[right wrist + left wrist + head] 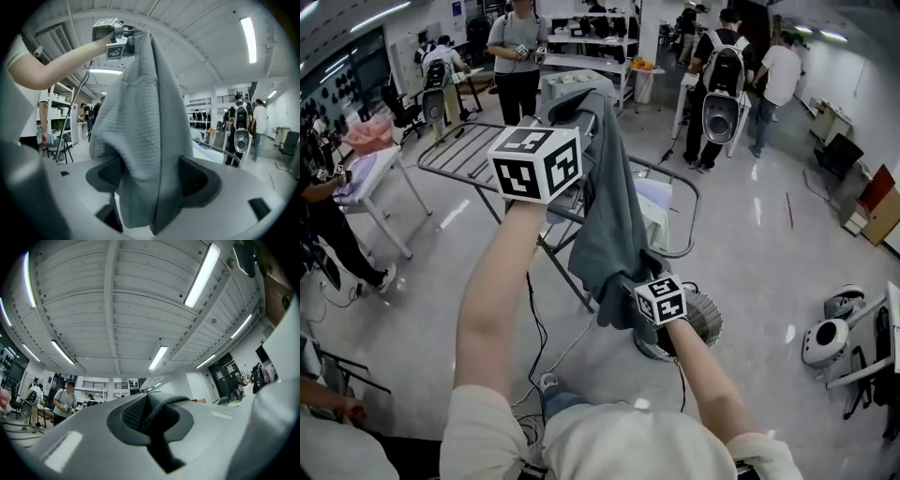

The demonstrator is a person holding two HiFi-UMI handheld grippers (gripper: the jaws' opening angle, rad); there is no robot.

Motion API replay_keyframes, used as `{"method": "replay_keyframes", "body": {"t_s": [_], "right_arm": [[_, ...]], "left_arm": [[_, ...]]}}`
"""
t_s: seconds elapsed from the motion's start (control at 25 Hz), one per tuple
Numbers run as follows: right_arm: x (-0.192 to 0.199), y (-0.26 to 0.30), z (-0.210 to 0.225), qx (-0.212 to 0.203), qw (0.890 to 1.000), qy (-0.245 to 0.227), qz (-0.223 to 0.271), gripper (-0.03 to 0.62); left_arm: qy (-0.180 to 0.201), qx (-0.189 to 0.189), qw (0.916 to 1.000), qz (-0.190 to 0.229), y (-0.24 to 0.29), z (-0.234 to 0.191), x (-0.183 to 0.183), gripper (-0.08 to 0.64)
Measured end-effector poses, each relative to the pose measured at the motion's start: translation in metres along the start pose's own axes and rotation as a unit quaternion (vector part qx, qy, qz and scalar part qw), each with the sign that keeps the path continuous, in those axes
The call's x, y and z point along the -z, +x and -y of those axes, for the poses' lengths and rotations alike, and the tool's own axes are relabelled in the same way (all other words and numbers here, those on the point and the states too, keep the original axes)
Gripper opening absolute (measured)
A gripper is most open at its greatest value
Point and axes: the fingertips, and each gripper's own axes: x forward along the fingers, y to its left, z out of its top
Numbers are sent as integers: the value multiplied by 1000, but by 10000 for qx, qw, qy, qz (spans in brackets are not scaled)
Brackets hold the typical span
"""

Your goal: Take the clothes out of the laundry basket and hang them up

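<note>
The person stands over a metal drying rack (455, 159) with both arms out. The left gripper (149, 400) is up high, tilted slightly upward, with its jaws shut tight on the top edge of a grey garment (614, 216). Seen from the right gripper's camera, the whole cloth hangs from that pinch. The garment drops in long folds in front of the rack's right end and reaches down to the right gripper (152, 174), which is lower and nearer the person. That one's jaws stand wide apart. The lower part of the garment hangs loosely between them, draped over the gap, and the pads are not clamped on it. Just beyond and to the right of the right gripper, on the pale floor, part of the ribbed, rounded laundry basket (705, 321) shows, and the garment's hem hides much of it. Far across the room, other people (724, 80) stand among tables and shelving under long ceiling lights.
</note>
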Motion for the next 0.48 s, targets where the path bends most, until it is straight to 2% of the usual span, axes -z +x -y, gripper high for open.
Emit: {"method": "replay_keyframes", "body": {"t_s": [0.08, 0.2, 0.32, 0.48], "right_arm": [[-21, 25, -10, 71, 9998, 72, 144, 333], [-45, 59, -25, 181, 9987, 261, 390, 149], [-74, 86, -33, 221, 9960, 471, 725, 14], [-115, 123, -48, 135, 9929, 614, 1009, 8]], "left_arm": [[75, -92, 9999, 92, -19, -29, -14, 18], [227, -307, 9992, 135, -52, -78, -25, 18], [450, -539, 9975, 52, -73, -127, -31, 18], [745, -707, 9947, -99, -90, -195, -40, 18]]}}
